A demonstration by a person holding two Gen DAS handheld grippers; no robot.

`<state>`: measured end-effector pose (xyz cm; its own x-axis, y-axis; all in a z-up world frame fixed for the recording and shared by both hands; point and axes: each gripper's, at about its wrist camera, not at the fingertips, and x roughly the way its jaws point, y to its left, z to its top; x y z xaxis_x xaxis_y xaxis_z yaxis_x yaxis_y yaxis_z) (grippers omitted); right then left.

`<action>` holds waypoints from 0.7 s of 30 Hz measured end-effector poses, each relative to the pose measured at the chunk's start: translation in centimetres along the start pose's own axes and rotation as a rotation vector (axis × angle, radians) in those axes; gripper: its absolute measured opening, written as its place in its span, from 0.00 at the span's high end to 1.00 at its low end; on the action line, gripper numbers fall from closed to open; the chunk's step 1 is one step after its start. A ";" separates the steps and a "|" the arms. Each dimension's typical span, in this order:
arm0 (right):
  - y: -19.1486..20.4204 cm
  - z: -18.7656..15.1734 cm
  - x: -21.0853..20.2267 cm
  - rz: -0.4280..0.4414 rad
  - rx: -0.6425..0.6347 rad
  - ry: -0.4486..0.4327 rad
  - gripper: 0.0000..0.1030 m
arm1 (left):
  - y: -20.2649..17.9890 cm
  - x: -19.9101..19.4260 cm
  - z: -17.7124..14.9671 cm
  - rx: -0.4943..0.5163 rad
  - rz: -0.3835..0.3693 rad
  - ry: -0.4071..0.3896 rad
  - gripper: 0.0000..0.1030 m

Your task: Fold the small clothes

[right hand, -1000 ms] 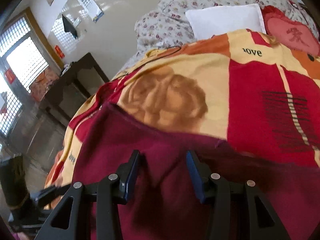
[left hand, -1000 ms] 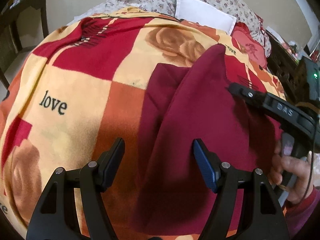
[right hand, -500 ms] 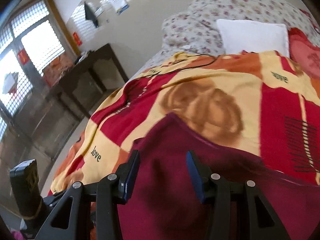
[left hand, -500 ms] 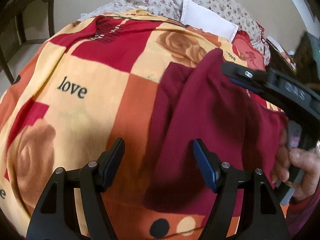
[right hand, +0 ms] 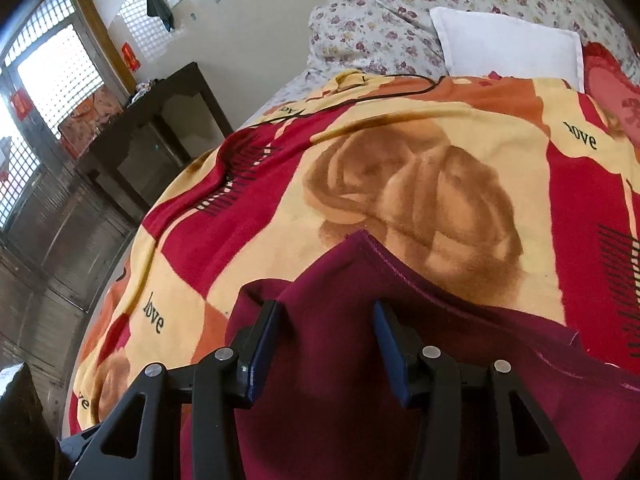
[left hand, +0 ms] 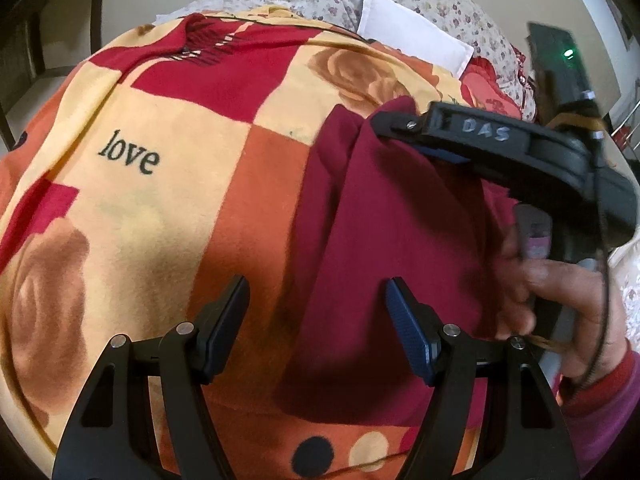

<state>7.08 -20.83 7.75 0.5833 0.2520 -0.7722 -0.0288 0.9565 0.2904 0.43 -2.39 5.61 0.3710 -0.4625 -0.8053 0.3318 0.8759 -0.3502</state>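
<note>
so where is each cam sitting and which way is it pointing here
Left wrist: on the left gripper, looking along its open fingers across the patterned blanket toward the white pillow; it also shows the right gripper and the right hand.
Right wrist: on the right gripper, fingers open over the maroon garment, facing the pillow and a dark cabinet.
Shared: garment, blanket, pillow.

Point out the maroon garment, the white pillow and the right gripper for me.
maroon garment (left hand: 400,240), left wrist view, middle of cloth.
white pillow (right hand: 508,46), right wrist view, centre.
right gripper (right hand: 324,340), right wrist view, between fingertips.
</note>
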 end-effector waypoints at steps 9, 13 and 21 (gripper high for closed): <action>0.5 -2.6 -6.0 -0.053 -0.092 -0.019 0.55 | 0.2 -0.7 0.3 -0.042 -0.074 -0.030 0.31; -1.3 -3.6 -6.9 -0.055 -0.044 -0.020 0.55 | -0.1 -0.9 -0.1 -0.051 -0.093 -0.015 0.31; -3.5 -4.6 -5.2 -0.065 0.010 0.038 0.54 | -0.5 -1.5 -0.4 -0.043 -0.112 -0.024 0.31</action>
<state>0.40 -24.80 8.17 0.5522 0.1949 -0.8106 0.0166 0.9695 0.2444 -0.68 -2.11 6.77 0.3544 -0.5602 -0.7487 0.3348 0.8236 -0.4578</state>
